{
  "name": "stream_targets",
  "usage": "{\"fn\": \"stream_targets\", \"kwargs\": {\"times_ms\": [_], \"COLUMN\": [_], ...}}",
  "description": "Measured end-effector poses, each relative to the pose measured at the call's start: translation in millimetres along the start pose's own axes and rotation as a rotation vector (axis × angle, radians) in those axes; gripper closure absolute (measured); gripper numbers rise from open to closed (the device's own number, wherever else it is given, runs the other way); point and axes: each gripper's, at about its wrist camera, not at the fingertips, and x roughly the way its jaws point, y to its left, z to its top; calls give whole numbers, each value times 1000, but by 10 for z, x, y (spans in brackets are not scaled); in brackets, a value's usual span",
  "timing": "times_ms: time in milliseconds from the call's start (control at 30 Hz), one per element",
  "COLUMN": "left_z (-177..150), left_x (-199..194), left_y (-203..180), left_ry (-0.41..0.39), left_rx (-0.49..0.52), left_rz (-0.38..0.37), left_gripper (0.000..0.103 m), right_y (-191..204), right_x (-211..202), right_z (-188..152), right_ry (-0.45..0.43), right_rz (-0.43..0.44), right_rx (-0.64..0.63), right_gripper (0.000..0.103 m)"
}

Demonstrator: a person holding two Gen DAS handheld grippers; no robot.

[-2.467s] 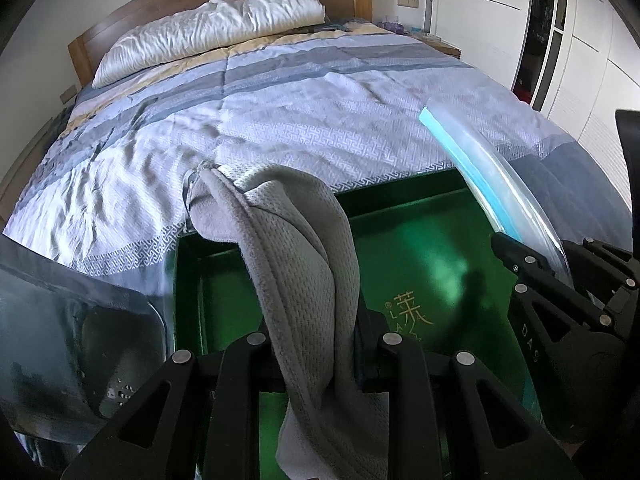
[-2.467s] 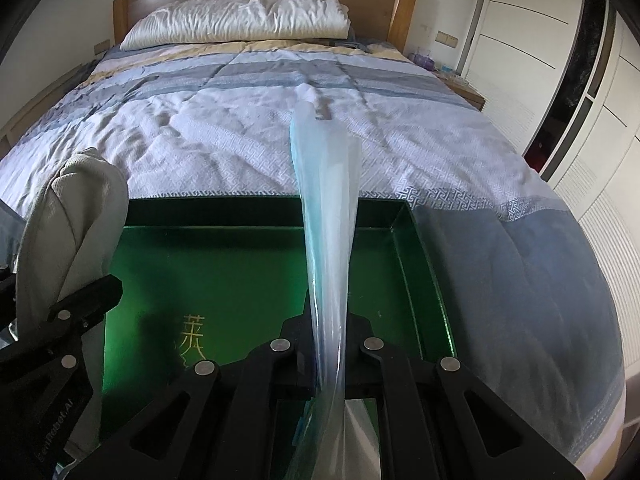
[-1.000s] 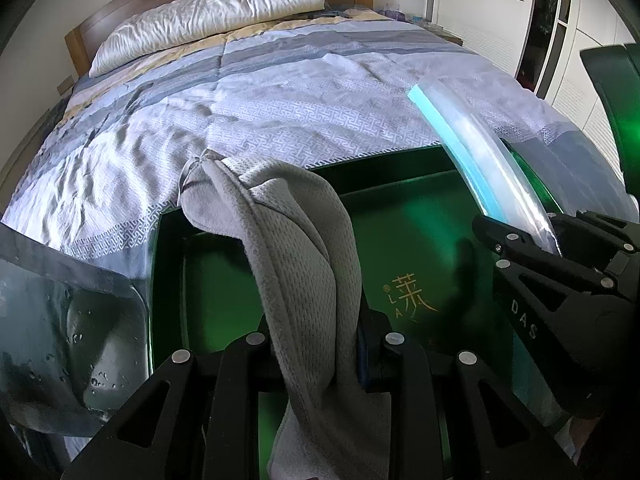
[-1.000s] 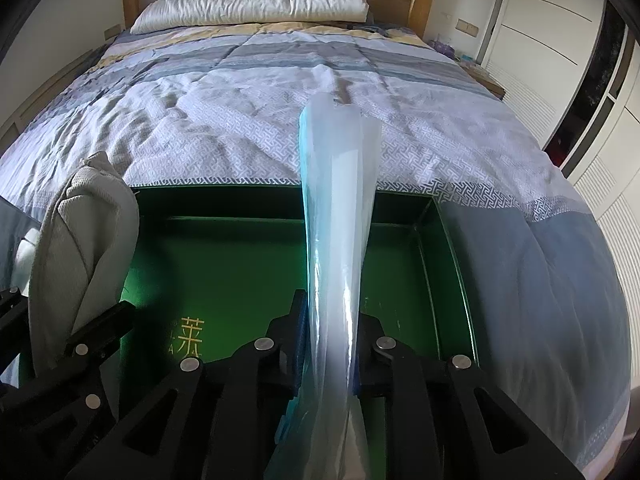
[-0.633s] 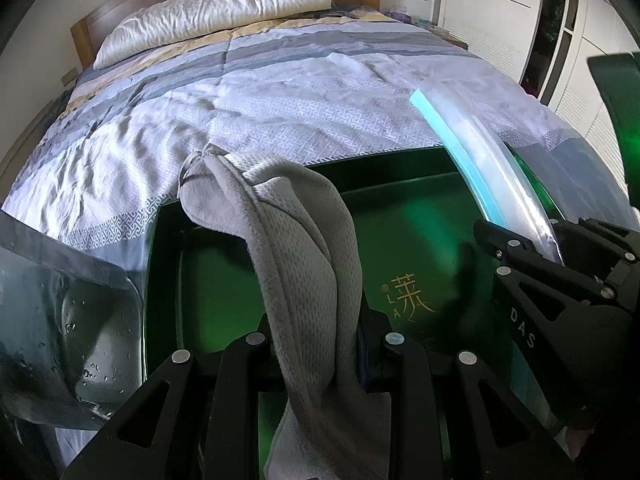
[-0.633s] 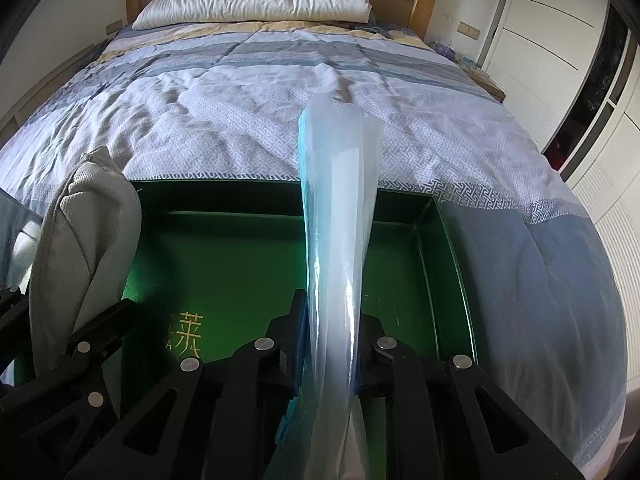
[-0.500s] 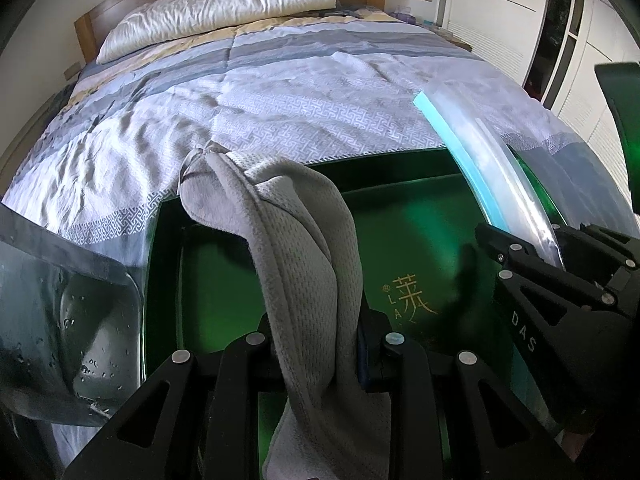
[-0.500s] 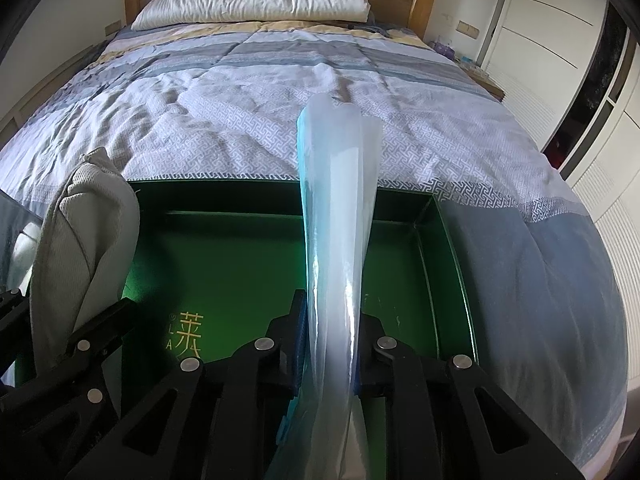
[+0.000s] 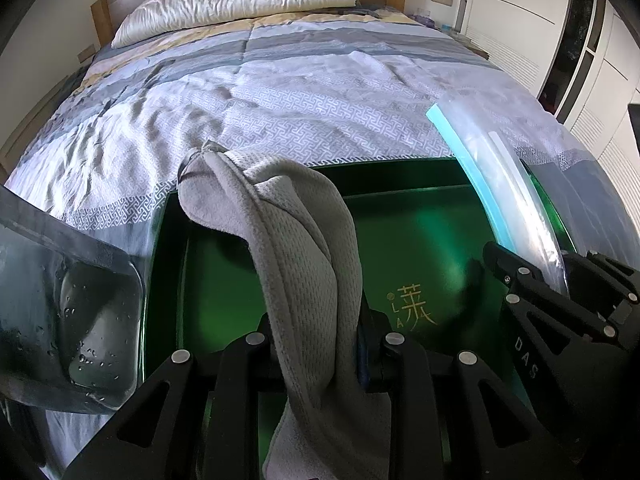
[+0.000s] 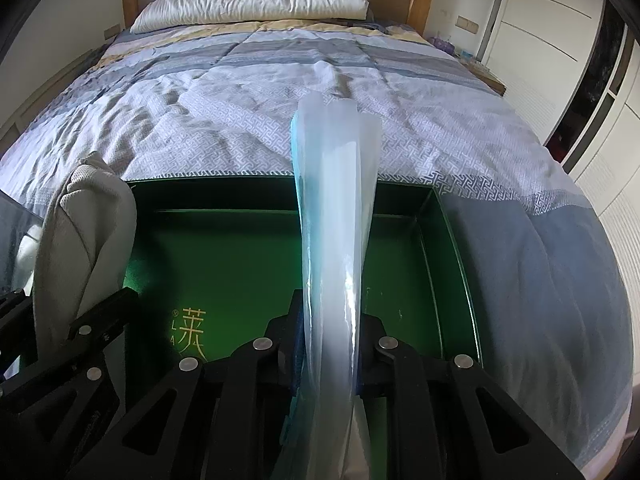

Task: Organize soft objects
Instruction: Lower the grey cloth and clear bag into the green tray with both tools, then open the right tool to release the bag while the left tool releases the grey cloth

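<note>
My left gripper (image 9: 320, 344) is shut on a grey knitted cloth (image 9: 296, 256), which stands up between its fingers and droops over them, above the left part of a green box (image 9: 416, 200). In the right wrist view the same cloth (image 10: 80, 236) shows at the left edge. My right gripper (image 10: 330, 340) is shut on a clear plastic bag with a blue-green strip (image 10: 336, 216), which rises stiffly above the middle of the green box (image 10: 444, 216). The right gripper (image 9: 560, 272) and its bag (image 9: 492, 184) also appear at the right of the left wrist view.
The green box, with gold characters (image 10: 192, 328) on its floor, rests on the foot of a bed with a patterned grey and white quilt (image 10: 240, 120). A white pillow (image 10: 256, 0) lies by the wooden headboard. White wardrobe doors (image 10: 560, 40) line the right. A clear plastic sheet (image 9: 60, 312) hangs at left.
The left wrist view has rolled slightly, so the bed and box sit a little differently in frame. Both grips and both held things stay as they were.
</note>
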Motion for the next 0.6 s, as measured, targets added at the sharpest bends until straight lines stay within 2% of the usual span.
{"fn": "stream_targets", "kwargs": {"times_ms": [233,367,600], "left_z": [4,4,3], "left_x": [0,-4,-17], "left_y": [-12,-15,-11], "left_ry": [-1,-2,-5], "left_rx": [-2,0,-6], "left_rz": [-1,-3,-8], "left_gripper": [83,83,82], "right_y": [-9,-15,-26], "right_x": [-6,-6,4], "right_z": [-19,-28,-40], "right_ry": [6,11,14], "right_rz": [7,4,-1], "right_rx": [8,17,21], "right_gripper": [86,73,71]}}
